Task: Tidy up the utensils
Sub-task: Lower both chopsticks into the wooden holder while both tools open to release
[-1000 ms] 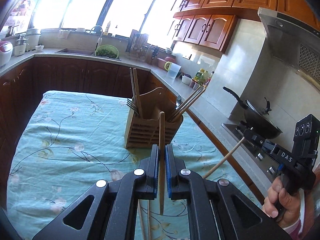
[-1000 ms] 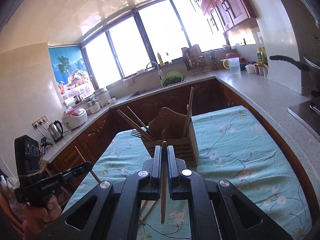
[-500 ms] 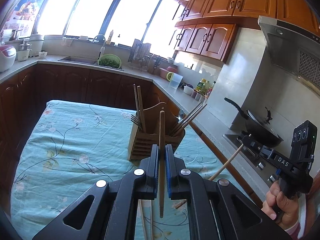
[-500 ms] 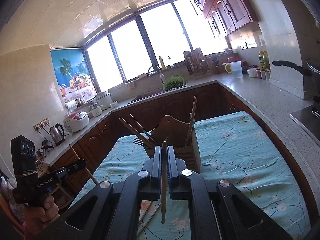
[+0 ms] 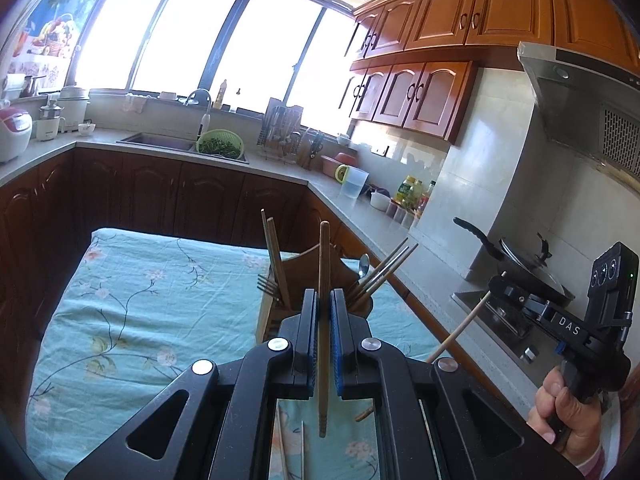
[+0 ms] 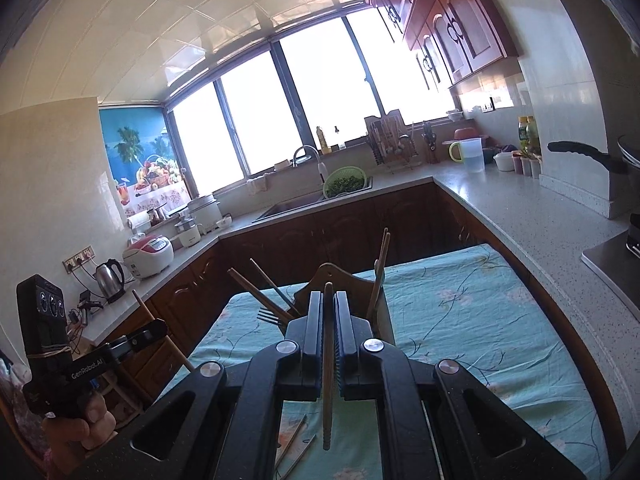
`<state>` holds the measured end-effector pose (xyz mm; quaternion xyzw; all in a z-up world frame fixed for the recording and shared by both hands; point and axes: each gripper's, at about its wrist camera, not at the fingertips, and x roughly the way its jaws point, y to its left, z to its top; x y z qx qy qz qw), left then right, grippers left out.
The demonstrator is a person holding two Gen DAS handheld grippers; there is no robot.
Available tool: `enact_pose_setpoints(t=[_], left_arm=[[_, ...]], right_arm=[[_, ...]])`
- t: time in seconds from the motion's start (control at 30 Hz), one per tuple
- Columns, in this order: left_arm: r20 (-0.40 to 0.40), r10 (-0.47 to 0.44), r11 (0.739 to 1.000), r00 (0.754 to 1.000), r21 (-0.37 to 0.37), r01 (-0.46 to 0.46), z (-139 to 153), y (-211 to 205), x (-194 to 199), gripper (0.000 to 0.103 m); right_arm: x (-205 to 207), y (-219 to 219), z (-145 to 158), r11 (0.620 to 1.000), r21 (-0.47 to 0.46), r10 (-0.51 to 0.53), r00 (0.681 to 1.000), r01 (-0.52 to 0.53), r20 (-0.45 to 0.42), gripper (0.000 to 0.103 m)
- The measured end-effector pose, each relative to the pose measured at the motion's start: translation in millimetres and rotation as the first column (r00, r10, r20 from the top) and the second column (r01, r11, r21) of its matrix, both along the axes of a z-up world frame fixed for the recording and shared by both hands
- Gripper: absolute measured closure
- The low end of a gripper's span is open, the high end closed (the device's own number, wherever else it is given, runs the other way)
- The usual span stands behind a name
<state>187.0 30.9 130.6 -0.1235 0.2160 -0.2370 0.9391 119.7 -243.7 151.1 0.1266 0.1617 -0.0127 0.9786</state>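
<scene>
Starting at the left of the left wrist view, the flowered tablecloth [image 5: 132, 312] fills the lower left of the frame. At centre my left gripper [image 5: 324, 300] has its jaws pressed together on a wooden chopstick [image 5: 323, 264], which stands nearly upright between the blue pads. Just behind it sits the wooden utensil holder [image 5: 276, 320], with a fork [image 5: 267, 286] and two sticks in its left compartment and a spoon with more sticks leaning out to the right. Loose chopsticks [image 5: 302, 454] lie on the cloth at the bottom centre. At the right edge a hand [image 5: 568, 412] carries my other tool.

In the right wrist view, the right gripper [image 6: 329, 308] at lower centre is likewise pinching its own chopstick [image 6: 328, 344], with the holder directly beyond it.

As I judge it, the risks come from the thin, round sticks: each is clamped partway along its length, so it could pivot or slip if its tip catches the holder's rim. Both hands aim at the same small holder, so they could bump each other or knock the leaning utensils. A hard push could tip the holder on the soft cloth.
</scene>
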Motion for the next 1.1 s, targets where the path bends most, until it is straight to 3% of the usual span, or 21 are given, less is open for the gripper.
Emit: enact_pose_setpoints(t=[0.33, 0.5, 0.77, 1.1], left_arm=[[0.191, 0.047, 0.998, 0.980, 0.033, -0.054, 42, -27, 39, 0.098], [0.219, 0.085, 0.996, 0.972, 0.011, -0.089, 38, -41, 71, 0.098], [0.198, 0.130, 0.989, 0.972, 0.041, -0.141, -8, -77, 103, 0.098], [0.099, 0.102, 0.990, 0.990, 0.092, -0.112, -53, -91, 123, 0.098]], right_arm=[[43, -10, 51, 0.997, -0.048, -0.057, 0.990, 0.064, 0.131, 0.098], [70, -12, 57, 0.991, -0.086, -0.088, 0.981, 0.104, 0.171, 0.098], [99, -9, 23, 0.982, -0.136, -0.109, 0.983, 0.129, 0.147, 0.098], [106, -18, -24, 0.989, -0.092, -0.114, 0.993, 0.117, 0.043, 0.098]])
